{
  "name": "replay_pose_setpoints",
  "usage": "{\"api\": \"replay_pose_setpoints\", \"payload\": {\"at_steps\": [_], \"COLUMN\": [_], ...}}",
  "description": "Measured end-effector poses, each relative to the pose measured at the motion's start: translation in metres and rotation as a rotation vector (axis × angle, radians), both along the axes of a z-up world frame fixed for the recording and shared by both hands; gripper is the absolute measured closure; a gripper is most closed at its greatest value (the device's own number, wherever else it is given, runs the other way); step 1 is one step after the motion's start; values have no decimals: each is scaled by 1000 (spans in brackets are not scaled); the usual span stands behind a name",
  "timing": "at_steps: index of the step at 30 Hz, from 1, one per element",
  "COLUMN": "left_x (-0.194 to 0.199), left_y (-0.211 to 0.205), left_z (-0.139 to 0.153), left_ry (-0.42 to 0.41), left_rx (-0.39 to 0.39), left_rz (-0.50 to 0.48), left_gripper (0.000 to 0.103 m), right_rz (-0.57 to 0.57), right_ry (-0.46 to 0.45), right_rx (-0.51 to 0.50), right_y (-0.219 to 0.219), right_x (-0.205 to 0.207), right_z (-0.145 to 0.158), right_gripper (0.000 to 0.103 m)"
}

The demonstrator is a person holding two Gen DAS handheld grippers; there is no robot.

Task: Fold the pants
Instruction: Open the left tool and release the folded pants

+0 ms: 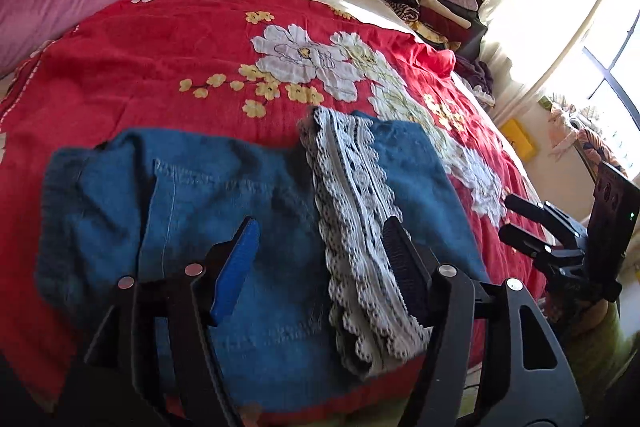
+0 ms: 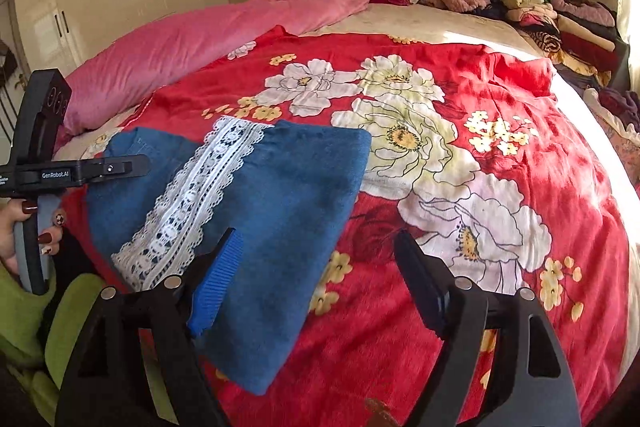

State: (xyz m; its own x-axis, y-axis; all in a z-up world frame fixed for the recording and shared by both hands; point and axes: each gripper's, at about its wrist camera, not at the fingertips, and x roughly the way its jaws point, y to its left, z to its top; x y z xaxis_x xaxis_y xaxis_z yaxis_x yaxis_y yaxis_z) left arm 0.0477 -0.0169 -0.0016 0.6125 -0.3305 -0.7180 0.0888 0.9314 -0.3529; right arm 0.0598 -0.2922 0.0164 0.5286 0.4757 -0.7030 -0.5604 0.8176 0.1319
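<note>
Folded blue pants (image 2: pixel 256 211) lie on the red blanket (image 2: pixel 500 187); right claw (image 2: pixel 316 247) open, seemingly above them.

The left gripper (image 1: pixel 320 239) points forward and down. Its jaws stand apart, and nothing is pressed between the pads. One finger carries a blue ribbed pad (image 1: pixel 234 269), the other a black ribbed pad (image 1: pixel 404 267). In the right wrist view, the left gripper is seen from the side at the left edge, and a hand (image 2: pixel 24 227) with dark painted nails grips its handle, above a green sleeve (image 2: pixel 24 323).

The right gripper (image 2: pixel 316 279) also points forward and down, with the jaws wide apart and the pads free. In the left wrist view it shows at the right edge, with its two black fingers (image 1: pixel 524 207) spread and pointing to the left.
</note>
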Motion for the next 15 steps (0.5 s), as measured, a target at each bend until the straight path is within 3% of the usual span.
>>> {"api": "replay_pose_setpoints", "payload": {"at_steps": [1, 2, 3, 8, 10, 11, 13, 15], "left_x": [-9, -21, -29, -47, -44, -40, -37, -37], "left_y": [-6, -14, -22, -62, -67, -68, -69, -72], "left_z": [-1, -3, -3, -4, -10, -16, -24, -30], "left_ry": [2, 9, 11, 19, 43, 61, 73, 78], "left_rx": [9, 20, 30, 100, 125, 148, 154, 170], "left_rz": [-20, -48, -67, -168, -164, -150, -158, -177], "left_gripper": [58, 77, 89, 91, 80, 68, 68, 92], "right_rz": [13, 26, 34, 43, 50, 61, 74, 80], "right_ry": [1, 1, 0, 15, 16, 19, 30, 48], "right_rx": [1, 0, -2, 16, 23, 24, 22, 9], "right_y": [1, 1, 2, 4, 5, 6, 10, 15], "right_x": [-5, -9, -13, -18, -21, -24, -26, -26], "right_z": [-1, -2, -2, -3, -4, -5, -9, -15], "right_gripper": [26, 26, 26, 26, 26, 26, 26, 26]}}
